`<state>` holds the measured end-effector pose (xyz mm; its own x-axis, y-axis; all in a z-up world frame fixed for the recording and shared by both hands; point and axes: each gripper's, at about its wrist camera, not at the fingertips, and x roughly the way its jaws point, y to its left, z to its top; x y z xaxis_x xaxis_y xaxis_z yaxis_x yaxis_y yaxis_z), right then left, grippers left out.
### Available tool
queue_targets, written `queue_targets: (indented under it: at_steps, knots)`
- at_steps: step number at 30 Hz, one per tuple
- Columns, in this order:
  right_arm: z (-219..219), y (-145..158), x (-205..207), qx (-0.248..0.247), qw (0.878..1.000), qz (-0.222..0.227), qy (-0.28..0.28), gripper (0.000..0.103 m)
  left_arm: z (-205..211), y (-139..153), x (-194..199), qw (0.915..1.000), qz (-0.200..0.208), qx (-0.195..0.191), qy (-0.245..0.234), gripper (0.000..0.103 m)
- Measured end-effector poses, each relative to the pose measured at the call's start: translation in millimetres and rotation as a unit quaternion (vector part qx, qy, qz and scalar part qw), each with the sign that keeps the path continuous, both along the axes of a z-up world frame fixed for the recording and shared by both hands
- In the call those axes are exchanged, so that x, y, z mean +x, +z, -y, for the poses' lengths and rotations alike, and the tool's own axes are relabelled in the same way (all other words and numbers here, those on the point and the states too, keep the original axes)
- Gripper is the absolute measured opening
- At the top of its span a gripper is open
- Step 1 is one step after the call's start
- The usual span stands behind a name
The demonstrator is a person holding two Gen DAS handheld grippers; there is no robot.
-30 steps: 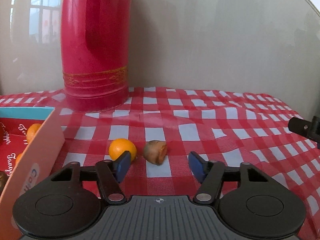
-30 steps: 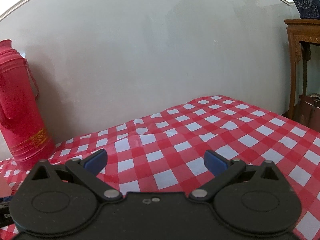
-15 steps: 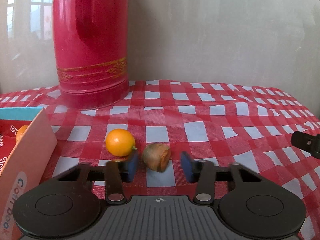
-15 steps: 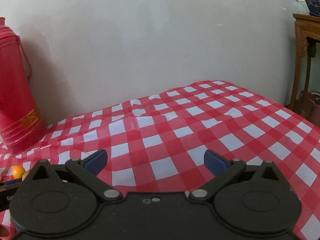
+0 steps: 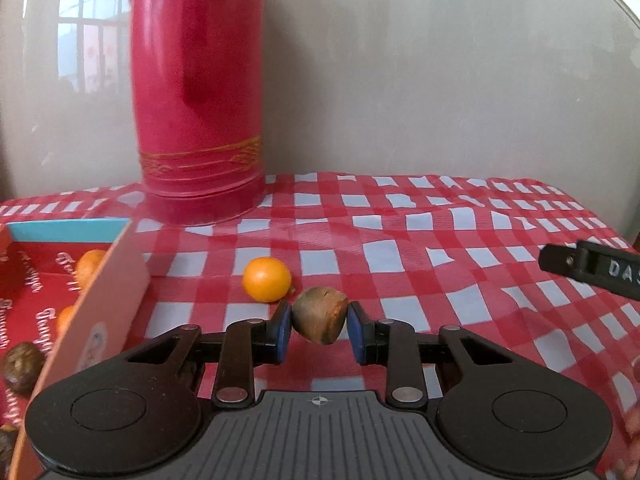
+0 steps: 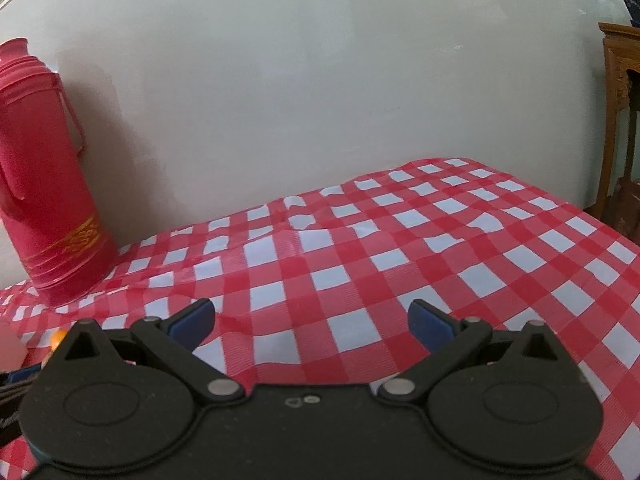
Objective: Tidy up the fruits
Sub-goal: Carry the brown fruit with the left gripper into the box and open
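While the right gripper (image 6: 311, 320) is hovering with its jaws spread over the checked tablecloth (image 6: 400, 240), the left gripper (image 5: 319, 326) is clamping the brown fruit (image 5: 319, 315) beside the orange (image 5: 267, 279), near the box (image 5: 108, 300).

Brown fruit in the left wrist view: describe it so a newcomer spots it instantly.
Start at the tall red thermos flask on the red-and-white checked tablecloth. Nearer the camera, the dull brown, rough-skinned fruit sits pinched between the left gripper's blue fingers, beside a round orange citrus.
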<state>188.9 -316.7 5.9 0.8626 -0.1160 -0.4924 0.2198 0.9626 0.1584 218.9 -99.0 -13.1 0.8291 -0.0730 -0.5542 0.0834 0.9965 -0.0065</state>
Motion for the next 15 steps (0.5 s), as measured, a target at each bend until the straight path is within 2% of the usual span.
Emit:
queue_targets:
  at_steps: [8,15]
  knots:
    - [-21.2,20.9,-12.6,0.004,1.000,0.014,0.015,0.098,-17.8,23.5,-31.4,0.9997,0.023,0.005,0.001,0.030]
    - [-46.9,25.2,-19.1,-0.018,0.999,0.005,0.035,0.098,-35.7,41.4,-53.8,0.9992,0.039,0.003,0.005,0.030]
